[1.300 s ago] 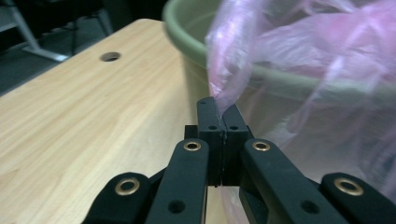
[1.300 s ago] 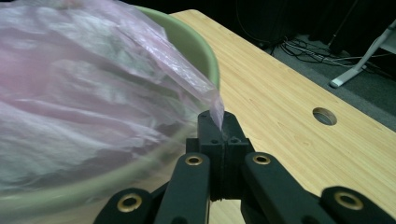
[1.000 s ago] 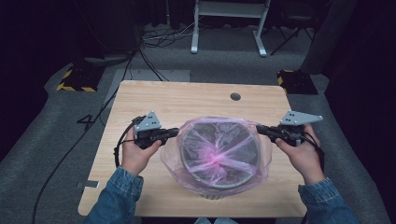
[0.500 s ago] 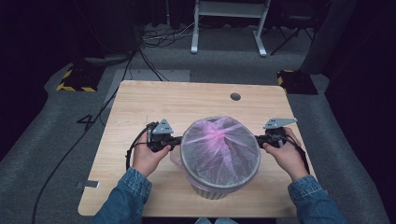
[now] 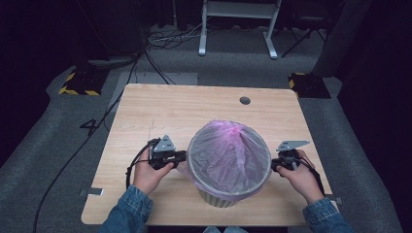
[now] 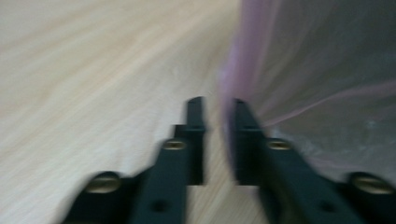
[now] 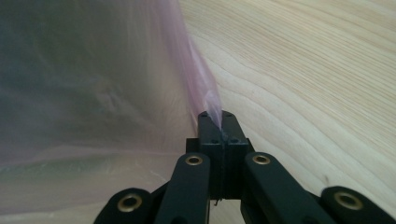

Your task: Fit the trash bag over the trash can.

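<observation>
The wooden worktop (image 5: 160, 116) carries a ribbed bin (image 5: 216, 198) near its front edge, centred. A pink bag (image 5: 228, 153) is draped over the bin's rim, apparently to line it. The right gripper (image 7: 215, 116) pinches the bag's edge, tensioning it downward; the left gripper (image 6: 218, 103) is slightly spread beside the film.

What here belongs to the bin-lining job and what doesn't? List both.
In the job: pink bag, bin, left gripper, right gripper shut on the bag.
Lying about: floor cables, white stand, yellow-black blocks.
</observation>
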`<act>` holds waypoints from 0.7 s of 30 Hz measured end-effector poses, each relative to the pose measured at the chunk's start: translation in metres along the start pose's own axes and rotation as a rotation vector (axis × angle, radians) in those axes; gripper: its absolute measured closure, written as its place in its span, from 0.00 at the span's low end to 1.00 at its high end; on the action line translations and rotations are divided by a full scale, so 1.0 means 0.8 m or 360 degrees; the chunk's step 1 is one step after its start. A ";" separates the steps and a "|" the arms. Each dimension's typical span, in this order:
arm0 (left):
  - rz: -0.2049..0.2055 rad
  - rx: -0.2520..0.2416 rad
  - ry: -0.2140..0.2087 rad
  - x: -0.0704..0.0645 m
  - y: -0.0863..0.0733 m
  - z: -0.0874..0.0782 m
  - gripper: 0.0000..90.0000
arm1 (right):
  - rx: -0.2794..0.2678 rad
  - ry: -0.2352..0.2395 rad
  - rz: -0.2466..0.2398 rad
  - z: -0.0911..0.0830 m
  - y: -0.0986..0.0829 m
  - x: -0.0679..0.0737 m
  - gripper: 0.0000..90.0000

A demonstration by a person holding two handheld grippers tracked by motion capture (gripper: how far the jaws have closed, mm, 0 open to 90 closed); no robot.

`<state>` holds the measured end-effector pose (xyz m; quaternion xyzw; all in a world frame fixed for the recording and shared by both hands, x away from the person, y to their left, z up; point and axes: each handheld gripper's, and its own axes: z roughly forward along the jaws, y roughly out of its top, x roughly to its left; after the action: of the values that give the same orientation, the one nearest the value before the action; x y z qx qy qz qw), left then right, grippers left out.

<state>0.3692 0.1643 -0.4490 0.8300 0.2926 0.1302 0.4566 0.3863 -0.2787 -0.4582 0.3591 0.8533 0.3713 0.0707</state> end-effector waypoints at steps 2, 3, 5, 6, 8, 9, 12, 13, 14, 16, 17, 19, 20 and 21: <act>0.0015 -0.0059 0.0014 -0.005 -0.001 -0.018 0.57 | -0.0079 -0.0050 -0.0020 -0.015 -0.004 0.000 0.69; 0.0020 -0.0098 0.0010 -0.009 -0.001 -0.031 0.52 | -0.0119 -0.0080 -0.0039 -0.020 -0.005 0.001 0.63; 0.0044 -0.0124 0.0027 -0.016 -0.002 -0.050 0.42 | -0.0214 -0.0118 -0.0059 -0.038 -0.008 0.004 0.52; 0.0056 -0.0141 0.0037 -0.020 -0.002 -0.061 0.39 | -0.0267 -0.0130 -0.0065 -0.048 -0.010 0.006 0.46; 0.0068 -0.0174 0.0050 -0.027 -0.006 -0.082 0.37 | -0.0349 -0.0166 -0.0092 -0.068 -0.014 0.012 0.41; 0.0078 -0.0186 0.0057 -0.030 -0.008 -0.091 0.36 | -0.0382 -0.0181 -0.0101 -0.079 -0.017 0.016 0.40; 0.0113 -0.0210 0.0045 -0.043 -0.016 -0.111 0.33 | -0.0444 -0.0152 -0.0140 -0.107 -0.024 0.034 0.34; 0.0138 -0.0210 0.0050 -0.047 -0.018 -0.115 0.32 | -0.0449 -0.0127 -0.0158 -0.113 -0.026 0.041 0.31; 0.0163 -0.0209 0.0053 -0.051 -0.021 -0.116 0.30 | -0.0444 -0.0091 -0.0179 -0.117 -0.027 0.049 0.30; 0.0169 -0.0208 0.0017 -0.058 -0.024 -0.113 0.28 | -0.0419 0.0010 -0.0208 -0.119 -0.029 0.066 0.26; 0.0174 -0.0200 -0.0002 -0.061 -0.025 -0.110 0.27 | -0.0411 0.0036 -0.0233 -0.118 -0.029 0.074 0.26; 0.0186 -0.0191 -0.0027 -0.065 -0.025 -0.102 0.26 | -0.0391 0.0040 -0.0311 -0.115 -0.029 0.087 0.26; 0.0177 -0.0205 -0.0047 -0.068 -0.024 -0.095 0.26 | -0.0383 0.0036 -0.0337 -0.111 -0.028 0.092 0.26; 0.0168 -0.0223 -0.0057 -0.069 -0.023 -0.091 0.23 | -0.0375 0.0038 -0.0338 -0.105 -0.028 0.096 0.25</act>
<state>0.2836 0.1880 -0.4218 0.8125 0.2304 0.1593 0.5112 0.2849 -0.2873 -0.4026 0.2516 0.8378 0.4635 0.1413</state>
